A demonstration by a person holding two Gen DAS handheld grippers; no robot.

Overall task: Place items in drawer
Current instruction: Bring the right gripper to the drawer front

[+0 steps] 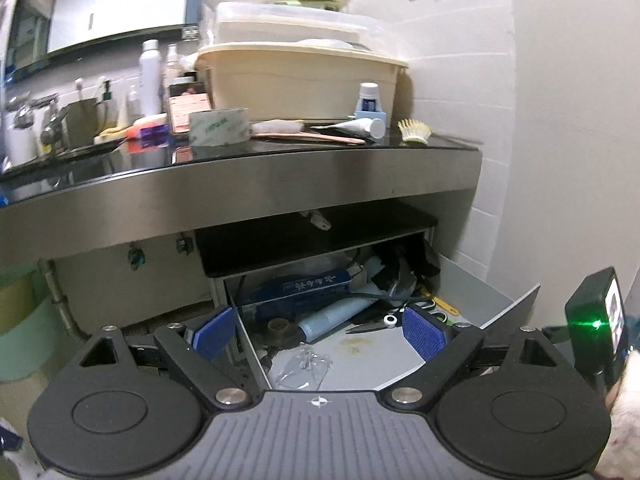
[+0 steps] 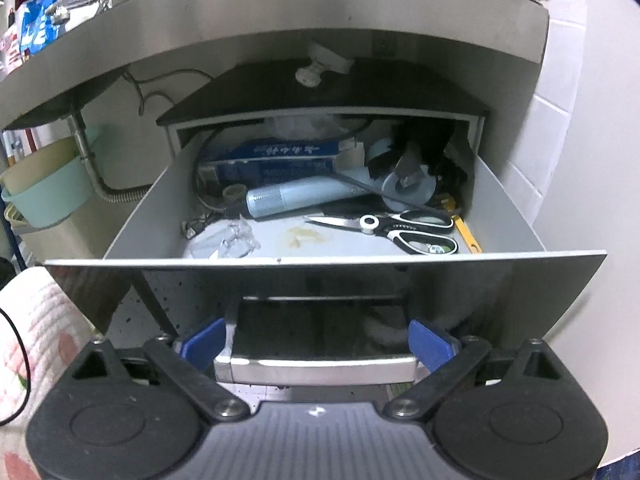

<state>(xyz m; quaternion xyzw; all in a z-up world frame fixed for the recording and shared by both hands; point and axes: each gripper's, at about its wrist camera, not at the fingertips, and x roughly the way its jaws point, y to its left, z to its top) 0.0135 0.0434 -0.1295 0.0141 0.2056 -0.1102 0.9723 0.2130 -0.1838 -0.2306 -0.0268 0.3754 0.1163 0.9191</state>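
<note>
The grey drawer (image 2: 136, 216) under the counter stands pulled open; it also shows in the left wrist view (image 1: 492, 300). Inside lie black-and-white scissors (image 2: 404, 228), a light blue tube (image 2: 296, 198) and a blue box (image 2: 276, 160). My right gripper (image 2: 318, 342) is open, its blue pads either side of the drawer's metal handle (image 2: 316, 368), not clamped on it. My left gripper (image 1: 320, 330) is open and empty above the drawer's left side. On the counter lie a tape roll (image 1: 219, 126), a toothpaste tube (image 1: 352, 126), a pink toothbrush (image 1: 308, 136) and a yellow brush (image 1: 415, 131).
A cream tub (image 1: 296, 76) with a clear lid stands at the back of the counter, with bottles (image 1: 150, 76) and a tap (image 1: 52, 124) to the left. A green bin (image 2: 52, 196) stands left of the drawer. The tiled wall (image 2: 552, 128) is close on the right.
</note>
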